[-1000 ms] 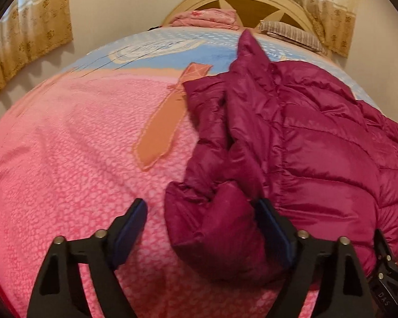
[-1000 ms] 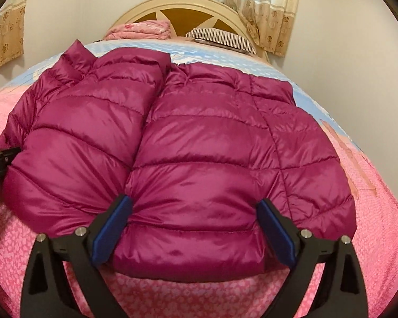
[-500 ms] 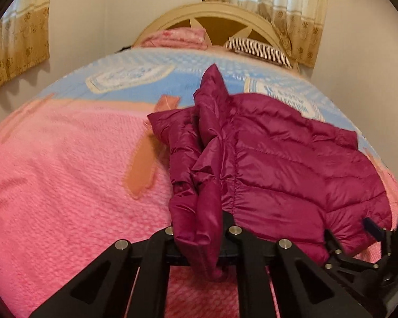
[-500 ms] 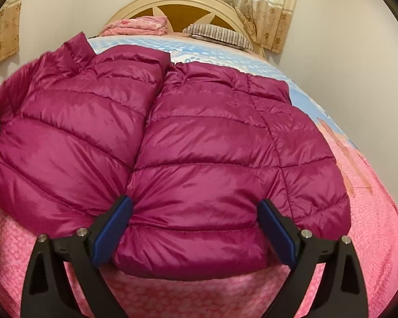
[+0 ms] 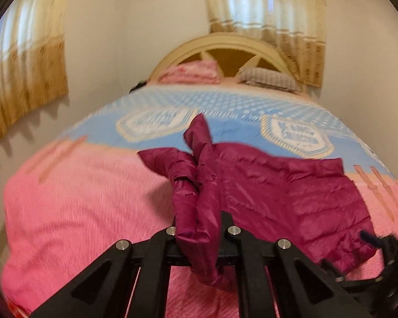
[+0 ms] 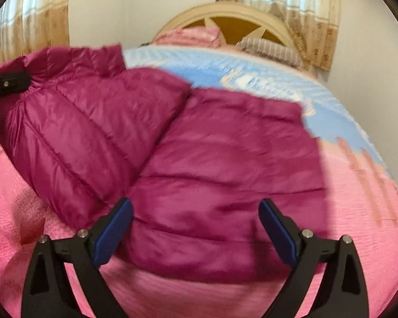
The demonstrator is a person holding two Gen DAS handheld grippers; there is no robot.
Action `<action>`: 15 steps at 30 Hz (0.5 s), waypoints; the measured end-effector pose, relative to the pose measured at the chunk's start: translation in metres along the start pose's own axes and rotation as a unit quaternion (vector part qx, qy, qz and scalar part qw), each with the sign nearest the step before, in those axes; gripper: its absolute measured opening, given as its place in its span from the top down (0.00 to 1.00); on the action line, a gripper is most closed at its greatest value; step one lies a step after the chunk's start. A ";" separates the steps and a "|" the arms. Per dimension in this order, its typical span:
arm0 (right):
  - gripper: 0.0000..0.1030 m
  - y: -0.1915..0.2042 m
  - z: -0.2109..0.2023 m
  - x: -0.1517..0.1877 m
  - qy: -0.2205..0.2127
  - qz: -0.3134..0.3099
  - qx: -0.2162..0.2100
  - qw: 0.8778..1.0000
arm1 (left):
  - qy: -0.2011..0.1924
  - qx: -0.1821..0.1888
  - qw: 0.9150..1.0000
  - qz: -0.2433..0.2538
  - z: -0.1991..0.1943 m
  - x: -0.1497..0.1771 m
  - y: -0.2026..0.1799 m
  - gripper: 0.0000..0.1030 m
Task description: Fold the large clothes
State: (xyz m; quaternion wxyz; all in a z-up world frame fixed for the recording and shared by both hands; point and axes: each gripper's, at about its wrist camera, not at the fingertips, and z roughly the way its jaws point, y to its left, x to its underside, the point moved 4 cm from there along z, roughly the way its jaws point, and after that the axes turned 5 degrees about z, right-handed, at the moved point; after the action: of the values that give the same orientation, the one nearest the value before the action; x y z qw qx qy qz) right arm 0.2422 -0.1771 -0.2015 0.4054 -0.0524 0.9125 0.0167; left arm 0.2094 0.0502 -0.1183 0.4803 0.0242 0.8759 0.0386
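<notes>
Now the left tongs (image 5: 199, 241) are clamped on the jacket (image 5: 278, 198) sleeve, lifting it off the bed (image 5: 79, 212); right tongs (image 6: 196, 233) gape apart, holding nothing.

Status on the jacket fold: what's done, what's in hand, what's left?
Done: little. The jacket lies spread on the bed, and no finished fold shows. In hand: the left gripper is shut on the jacket's sleeve and holds it above the blanket; the right gripper is open, its pads either side of the hem, not pressing. Left: probably folding the sleeve over the body, then the rest.
</notes>
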 end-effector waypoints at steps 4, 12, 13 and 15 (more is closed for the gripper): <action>0.00 -0.080 -0.019 0.003 -0.018 0.040 0.064 0.997 | -0.043 0.016 0.997 0.059 -0.016 -0.027 -0.050 0.94; 0.00 -0.227 -0.036 0.037 -0.003 0.178 0.163 0.971 | -0.071 0.100 0.970 0.208 -0.015 -0.029 -0.208 0.94; 0.00 -0.240 -0.039 0.040 0.000 0.189 0.172 0.967 | -0.067 0.107 0.966 0.225 -0.012 -0.024 -0.223 0.94; 0.00 -0.259 -0.046 0.052 0.003 0.208 0.187 0.960 | -0.058 0.113 0.954 0.272 0.002 -0.003 -0.260 0.94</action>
State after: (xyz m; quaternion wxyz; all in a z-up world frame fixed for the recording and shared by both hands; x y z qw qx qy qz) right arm 0.2020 -0.4423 -0.2064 0.3924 0.2152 0.8915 -0.0700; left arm 0.2116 -0.2085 -0.1404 0.4960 0.3180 0.8052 0.0672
